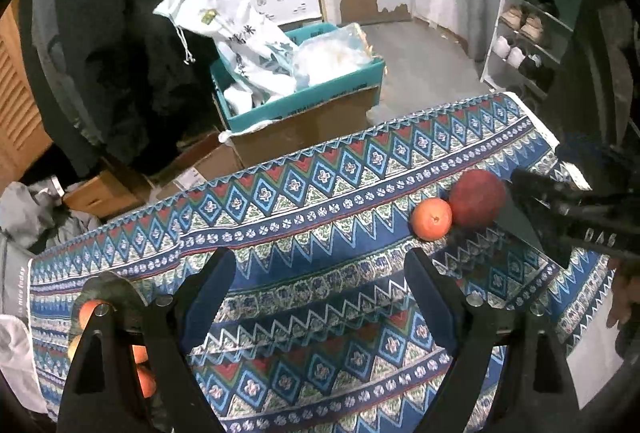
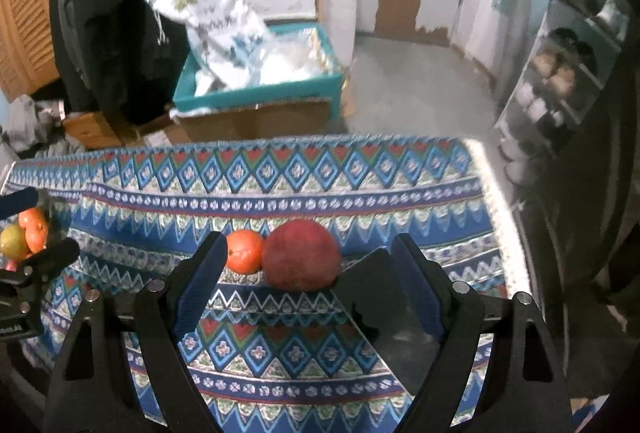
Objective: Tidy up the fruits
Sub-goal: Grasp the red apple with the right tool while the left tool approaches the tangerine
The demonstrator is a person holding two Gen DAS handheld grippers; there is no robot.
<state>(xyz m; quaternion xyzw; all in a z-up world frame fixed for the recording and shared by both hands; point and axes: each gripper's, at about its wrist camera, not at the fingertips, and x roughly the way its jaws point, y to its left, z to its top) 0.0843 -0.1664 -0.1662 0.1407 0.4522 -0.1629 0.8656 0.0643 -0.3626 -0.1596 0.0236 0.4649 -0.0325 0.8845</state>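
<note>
An orange point(image 1: 431, 219) point(image 2: 245, 252) and a bigger dark red round fruit point(image 1: 476, 197) point(image 2: 301, 256) touch each other on the blue patterned tablecloth point(image 1: 280, 201) point(image 2: 320, 169). My right gripper point(image 2: 310, 257) is open, its fingers either side of the red fruit and a little short of it. A dark glassy dish point(image 2: 384, 305) lies under its right finger. My left gripper point(image 1: 320, 265) is open over bare cloth, with nothing between its fingers. A clear bowl point(image 1: 100, 289) at its left holds several oranges point(image 2: 34, 223) and a yellow-green fruit point(image 2: 13, 241).
Beyond the table's far edge a teal box point(image 1: 296, 101) full of bags sits on cardboard boxes. A shoe rack point(image 1: 532, 33) stands at the right, and a dark coat point(image 1: 120, 33) hangs at the left. One right gripper finger point(image 1: 532, 189) reaches in beside the red fruit.
</note>
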